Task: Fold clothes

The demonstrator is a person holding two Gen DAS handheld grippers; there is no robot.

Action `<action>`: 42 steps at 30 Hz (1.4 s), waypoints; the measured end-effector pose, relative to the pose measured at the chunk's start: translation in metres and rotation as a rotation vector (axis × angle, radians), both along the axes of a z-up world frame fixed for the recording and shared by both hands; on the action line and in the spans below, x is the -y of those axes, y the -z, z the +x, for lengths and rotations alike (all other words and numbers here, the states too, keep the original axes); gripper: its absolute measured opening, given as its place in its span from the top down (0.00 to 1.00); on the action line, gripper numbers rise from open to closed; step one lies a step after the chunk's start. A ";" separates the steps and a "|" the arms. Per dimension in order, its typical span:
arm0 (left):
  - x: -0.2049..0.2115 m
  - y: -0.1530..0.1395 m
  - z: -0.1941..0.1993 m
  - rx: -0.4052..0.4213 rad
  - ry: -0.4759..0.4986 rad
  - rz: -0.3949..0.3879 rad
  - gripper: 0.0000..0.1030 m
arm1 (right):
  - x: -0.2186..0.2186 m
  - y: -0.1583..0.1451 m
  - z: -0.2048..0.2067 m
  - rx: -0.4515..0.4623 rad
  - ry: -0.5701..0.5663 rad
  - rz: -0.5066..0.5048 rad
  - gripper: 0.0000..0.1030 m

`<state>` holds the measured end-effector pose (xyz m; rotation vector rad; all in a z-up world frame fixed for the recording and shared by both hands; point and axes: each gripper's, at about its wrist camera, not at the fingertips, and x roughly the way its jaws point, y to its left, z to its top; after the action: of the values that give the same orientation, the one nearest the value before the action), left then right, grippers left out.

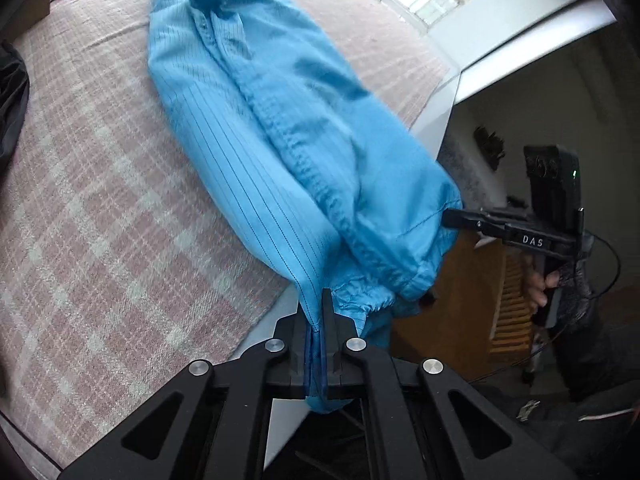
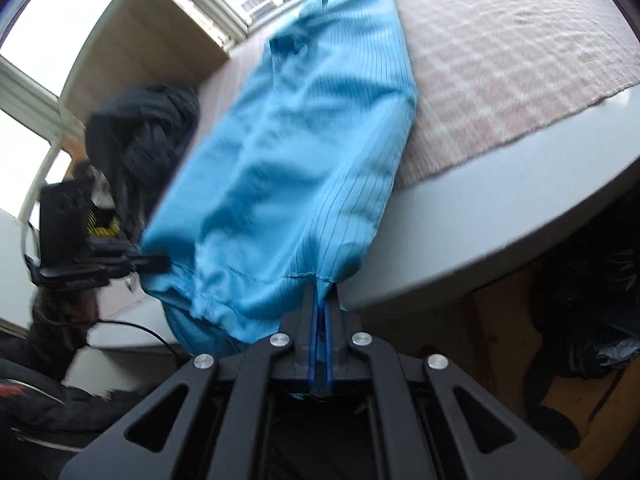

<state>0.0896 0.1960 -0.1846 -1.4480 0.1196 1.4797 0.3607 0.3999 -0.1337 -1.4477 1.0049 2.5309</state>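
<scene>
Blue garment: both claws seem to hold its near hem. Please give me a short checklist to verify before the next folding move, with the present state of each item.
1. Left claw shut on the hem of the blue garment: ok.
2. Right claw shut on the hem at the other corner: ok.
3. Hem between the two claws taut: not ok, it sags and bunches.
4. Garment lying flat on the checked blanket: not ok, there are ridges and creases along its length.
5. Far end with the collar straight: cannot tell, it is crumpled and partly out of view.
6. Dark jacket apart from the garment: ok.
</scene>
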 end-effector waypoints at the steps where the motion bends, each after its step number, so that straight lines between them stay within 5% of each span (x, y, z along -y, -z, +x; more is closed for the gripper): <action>1: 0.001 -0.007 -0.006 0.017 -0.012 0.021 0.98 | 0.000 -0.009 -0.006 -0.029 0.009 -0.015 0.97; 7: 0.007 -0.047 -0.053 0.114 -0.084 0.141 0.98 | -0.042 -0.056 -0.022 -0.157 0.031 -0.104 0.97; 9: -0.033 -0.044 -0.042 0.125 -0.121 0.164 0.98 | -0.058 -0.060 -0.041 -0.173 0.044 -0.151 0.97; 14: -0.070 -0.042 -0.097 0.079 -0.221 0.184 0.98 | -0.116 -0.058 -0.108 -0.158 0.024 -0.203 0.97; 17: -0.119 -0.023 -0.138 0.037 -0.284 0.122 0.98 | -0.149 -0.041 -0.161 -0.070 -0.005 -0.167 0.97; 21: -0.180 0.018 -0.184 -0.043 -0.305 -0.034 0.94 | -0.174 -0.010 -0.237 0.107 -0.059 0.002 0.94; 23: -0.198 0.039 -0.201 -0.040 -0.314 -0.094 0.91 | -0.185 -0.001 -0.261 0.156 -0.069 0.030 0.85; 28: -0.201 0.040 -0.220 0.002 -0.304 -0.112 0.86 | -0.204 -0.007 -0.269 0.169 -0.105 0.028 0.79; 34: -0.187 0.036 -0.218 -0.013 -0.232 -0.150 0.73 | -0.156 -0.049 -0.244 0.063 -0.234 0.214 0.79; 37: -0.179 0.036 -0.221 0.008 -0.231 -0.149 0.73 | -0.114 -0.056 -0.243 -0.002 -0.375 0.140 0.79; 42: -0.174 0.033 -0.226 0.020 -0.213 -0.135 0.73 | -0.030 0.002 -0.281 0.084 -0.626 0.100 0.79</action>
<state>-0.1362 0.3697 -0.2176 -1.6244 0.0550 1.6546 0.0796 0.4301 -0.1355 -2.0724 0.4419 2.8121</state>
